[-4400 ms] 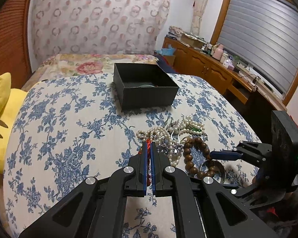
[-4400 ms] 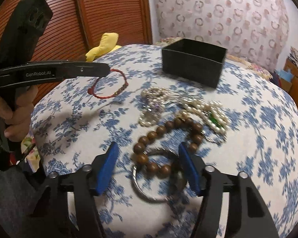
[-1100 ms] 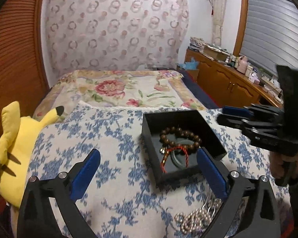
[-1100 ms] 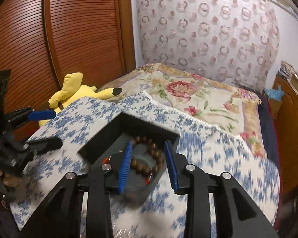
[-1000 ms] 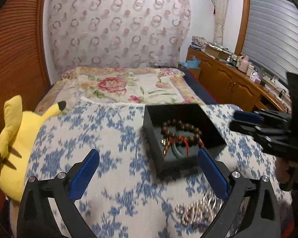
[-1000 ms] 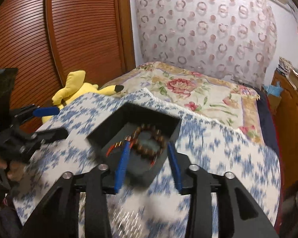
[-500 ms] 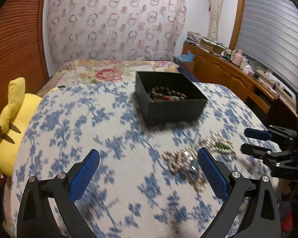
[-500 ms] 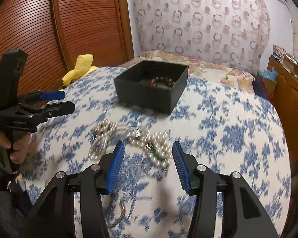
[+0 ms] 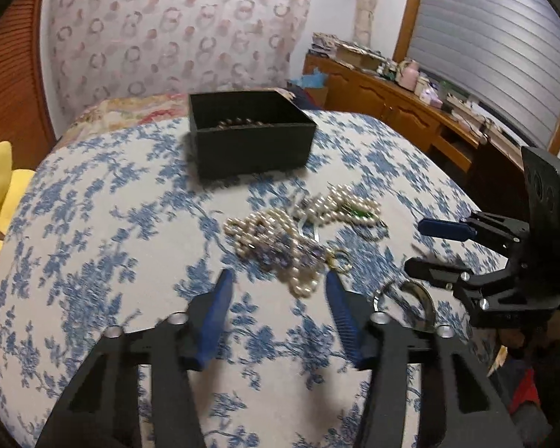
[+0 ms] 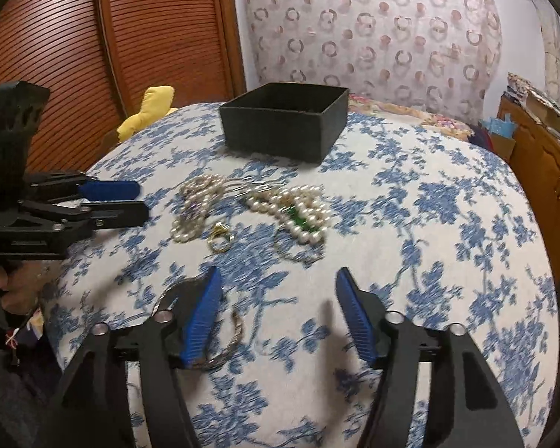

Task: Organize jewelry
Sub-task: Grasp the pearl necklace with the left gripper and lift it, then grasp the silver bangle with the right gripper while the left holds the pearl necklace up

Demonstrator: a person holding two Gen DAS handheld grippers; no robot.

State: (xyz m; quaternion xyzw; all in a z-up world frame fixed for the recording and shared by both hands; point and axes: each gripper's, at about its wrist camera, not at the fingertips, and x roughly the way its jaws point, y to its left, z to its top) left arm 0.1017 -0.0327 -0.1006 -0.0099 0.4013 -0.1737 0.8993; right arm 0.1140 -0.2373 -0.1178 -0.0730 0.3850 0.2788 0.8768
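Both the left gripper [image 9: 276, 280] and right gripper [image 10: 274, 276] hang spread and empty near the pearl strands [image 9: 280, 231], seemingly lined up for the next pick toward the far black box [image 9: 250, 138].

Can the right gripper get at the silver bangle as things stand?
Probably yes. The right gripper is open, and the silver bangle lies flat on the tablecloth by its left finger, nothing on top.

A black box [image 9: 250, 142] is sitting at upper centre, beads showing inside. Tangled pearl strands [image 9: 298, 224] are lying mid-frame. A silver bangle [image 10: 220, 336] is resting lower left.
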